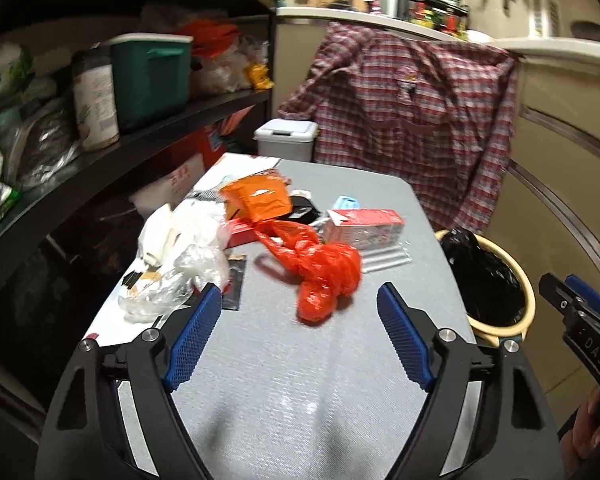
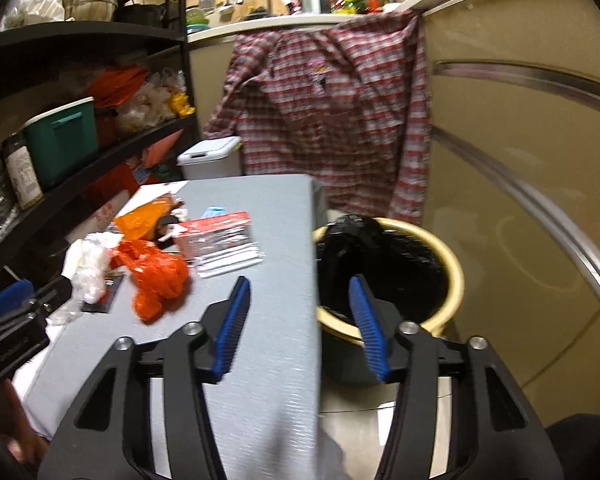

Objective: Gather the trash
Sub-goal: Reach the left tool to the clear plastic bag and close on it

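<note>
Two hand-held grippers: mine, left (image 1: 300, 304) wide, right (image 2: 300, 300) narrower, both empty.
Red bag (image 1: 324, 276): ahead of left, nearer.
Bin (image 2: 452, 272): right.

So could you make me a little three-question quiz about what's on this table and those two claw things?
1. True or false: the left gripper holds the red plastic bag.
2. What lines the yellow-rimmed bin? A) black bag B) newspaper C) nothing
3. What hangs behind the table?

Key: 1. False, its jaws are open and empty. 2. A. 3. A plaid shirt.
</note>
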A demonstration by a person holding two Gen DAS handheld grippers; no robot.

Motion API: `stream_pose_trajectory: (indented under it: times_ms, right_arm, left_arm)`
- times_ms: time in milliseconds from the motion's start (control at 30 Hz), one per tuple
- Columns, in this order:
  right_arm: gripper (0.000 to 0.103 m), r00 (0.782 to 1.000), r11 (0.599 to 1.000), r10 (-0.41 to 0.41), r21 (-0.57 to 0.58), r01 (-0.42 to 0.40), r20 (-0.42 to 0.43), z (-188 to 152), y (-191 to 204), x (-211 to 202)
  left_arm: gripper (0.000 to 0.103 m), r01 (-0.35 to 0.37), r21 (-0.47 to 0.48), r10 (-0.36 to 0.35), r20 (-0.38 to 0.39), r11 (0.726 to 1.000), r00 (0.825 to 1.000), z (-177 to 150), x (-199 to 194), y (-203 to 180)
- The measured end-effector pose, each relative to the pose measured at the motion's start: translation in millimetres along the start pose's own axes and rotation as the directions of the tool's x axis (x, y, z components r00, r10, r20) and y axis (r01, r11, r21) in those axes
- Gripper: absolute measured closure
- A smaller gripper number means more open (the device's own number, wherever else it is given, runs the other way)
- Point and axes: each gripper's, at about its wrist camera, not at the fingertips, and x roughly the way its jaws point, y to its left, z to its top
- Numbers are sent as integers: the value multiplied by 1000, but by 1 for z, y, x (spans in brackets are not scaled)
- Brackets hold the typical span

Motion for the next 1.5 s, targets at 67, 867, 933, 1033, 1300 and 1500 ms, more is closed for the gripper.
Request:
stream_pose_trajectory:
  times_ms: [67,867,933,1033,1300,1500]
  right_arm:
    - [61,998,998,58,15,-58,-18,12,6,12]
    - [38,911,952,293,174,-251,-289,60,15,234]
    - [32,903,957,290,109,-269,-318,50,24,239]
    - [29,897,965,258,51,-257,-358,40,29,254]
    - [39,886,954,269,-24,-300,-378,29,34,261]
    - [91,878,946,276,-50,-320,-391,23,30,254]
  left_arm:
    - [26,-25,-16,25,-6,1000,1000,2,7,9]
    - [25,-210,-97,199,-111,973,974,25,97,77]
    - [25,-226,-99,213,-122,969,969,25,102,81]
    - [22,-238,-121,220,-143,964,965,24,109,85]
    - [21,-275,-82,256,-188,958,948,20,131,83]
    - [21,-289,-83,268,-205,954,942,17,140,84]
